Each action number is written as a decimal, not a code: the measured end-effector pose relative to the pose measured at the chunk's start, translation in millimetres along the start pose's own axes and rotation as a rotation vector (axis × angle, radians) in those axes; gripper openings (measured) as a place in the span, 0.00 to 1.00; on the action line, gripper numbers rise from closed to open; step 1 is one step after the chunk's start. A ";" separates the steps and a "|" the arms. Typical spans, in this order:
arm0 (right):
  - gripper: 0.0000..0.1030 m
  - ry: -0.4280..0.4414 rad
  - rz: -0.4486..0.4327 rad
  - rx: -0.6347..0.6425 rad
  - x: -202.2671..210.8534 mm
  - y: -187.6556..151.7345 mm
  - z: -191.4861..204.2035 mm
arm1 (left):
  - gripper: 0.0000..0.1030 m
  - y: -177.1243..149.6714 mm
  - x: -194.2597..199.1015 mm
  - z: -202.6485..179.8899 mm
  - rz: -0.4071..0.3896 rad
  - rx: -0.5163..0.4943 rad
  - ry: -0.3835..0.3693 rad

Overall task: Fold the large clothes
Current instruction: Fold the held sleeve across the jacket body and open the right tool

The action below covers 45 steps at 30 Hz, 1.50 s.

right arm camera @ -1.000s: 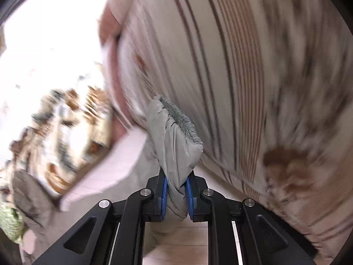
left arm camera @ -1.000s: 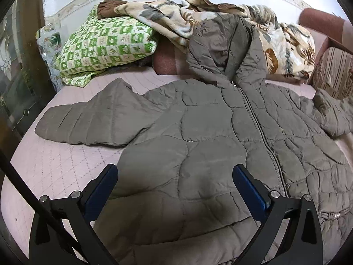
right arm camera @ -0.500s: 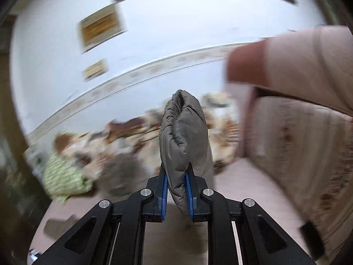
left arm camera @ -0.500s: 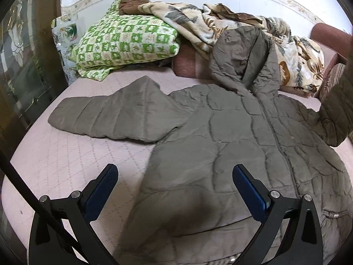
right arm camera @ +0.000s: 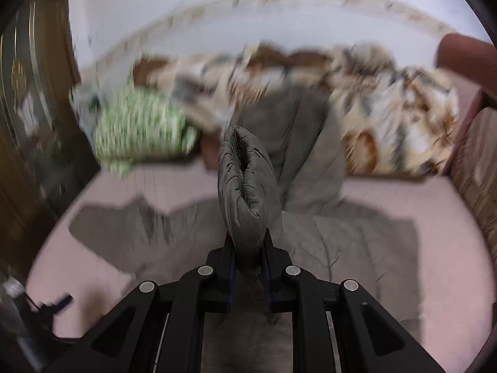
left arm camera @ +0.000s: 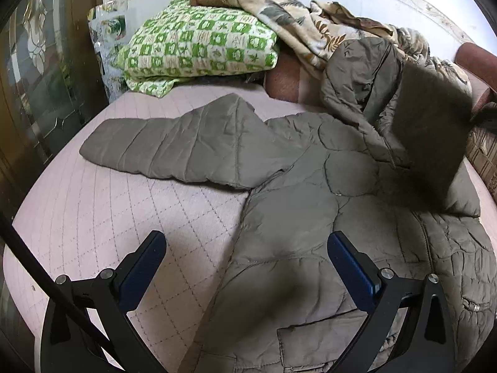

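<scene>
An olive quilted jacket (left arm camera: 310,211) lies front-up on the pink quilted bed (left arm camera: 93,217), its hood against the bedding at the back. One sleeve (left arm camera: 174,152) lies spread flat to the left. My left gripper (left arm camera: 245,267) is open and empty, low over the jacket's lower left hem. My right gripper (right arm camera: 248,267) is shut on the other sleeve's cuff (right arm camera: 245,186) and holds it up over the jacket body. In the left wrist view that lifted sleeve (left arm camera: 431,143) shows blurred above the jacket's right side.
A green checked pillow (left arm camera: 202,46) and a leaf-print blanket (left arm camera: 304,28) are piled at the head of the bed. A striped brown cushion (left arm camera: 484,161) is at the right edge. A dark wooden glass-panelled door (left arm camera: 34,77) stands along the left.
My right gripper has swung the held sleeve from the right edge up and over the jacket body. My left gripper has shifted left, so more bare bed shows beneath it.
</scene>
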State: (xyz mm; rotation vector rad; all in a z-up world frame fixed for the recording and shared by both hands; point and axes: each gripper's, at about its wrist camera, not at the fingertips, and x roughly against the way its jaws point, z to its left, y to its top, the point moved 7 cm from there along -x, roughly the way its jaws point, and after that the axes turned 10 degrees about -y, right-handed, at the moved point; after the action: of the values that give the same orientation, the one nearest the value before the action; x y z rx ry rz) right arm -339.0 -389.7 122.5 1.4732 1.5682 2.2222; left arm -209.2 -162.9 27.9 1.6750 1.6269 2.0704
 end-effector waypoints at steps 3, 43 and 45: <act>0.14 -0.016 0.077 0.050 -44.6 -32.4 27.6 | 1.00 -0.2 -4.6 1.3 0.013 0.001 0.003; 0.78 -0.241 0.241 0.023 -100.5 -85.3 -111.9 | 1.00 0.5 -30.7 -26.2 0.059 -0.056 0.011; 0.82 -0.228 0.327 0.038 -117.3 -100.7 -106.5 | 1.00 1.2 -27.7 -26.5 0.055 -0.058 0.013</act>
State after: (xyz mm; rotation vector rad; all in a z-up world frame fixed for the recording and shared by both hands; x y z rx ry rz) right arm -395.6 -476.6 -34.0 2.0396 1.3906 2.0835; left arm -216.0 -197.3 12.5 1.7104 1.5262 2.1355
